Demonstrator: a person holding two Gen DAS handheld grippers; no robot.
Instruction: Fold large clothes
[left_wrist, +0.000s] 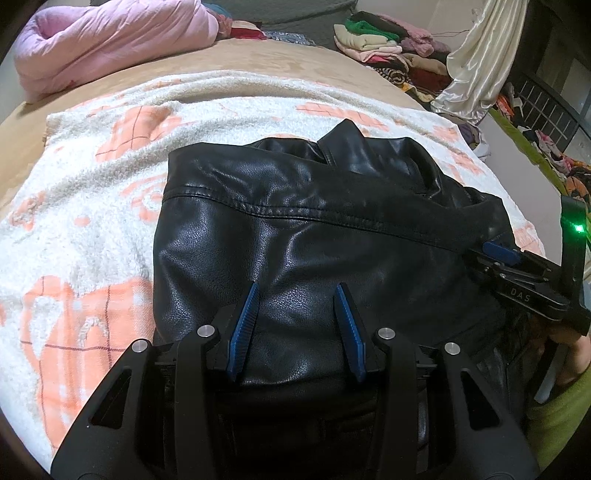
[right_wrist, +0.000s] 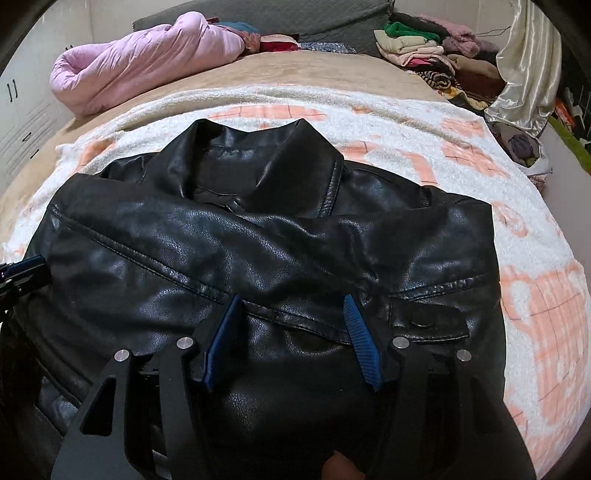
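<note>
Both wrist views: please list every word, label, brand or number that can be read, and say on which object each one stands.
"DAS": pale letters on the black body of the right gripper, seen at the right edge of the left wrist view.
Black leather jacket: no readable label or brand; the snap button near the pocket flap shows no legible mark.
White and orange blanket: pattern only, no text.
Folded clothes pile: too far and blurred to read anything.

A black leather jacket (left_wrist: 295, 229) lies on a white-and-peach blanket (left_wrist: 92, 206). The left gripper (left_wrist: 297, 295), jaws spread, hovers over the jacket; the right gripper (left_wrist: 498, 253) meets its right edge.
</note>
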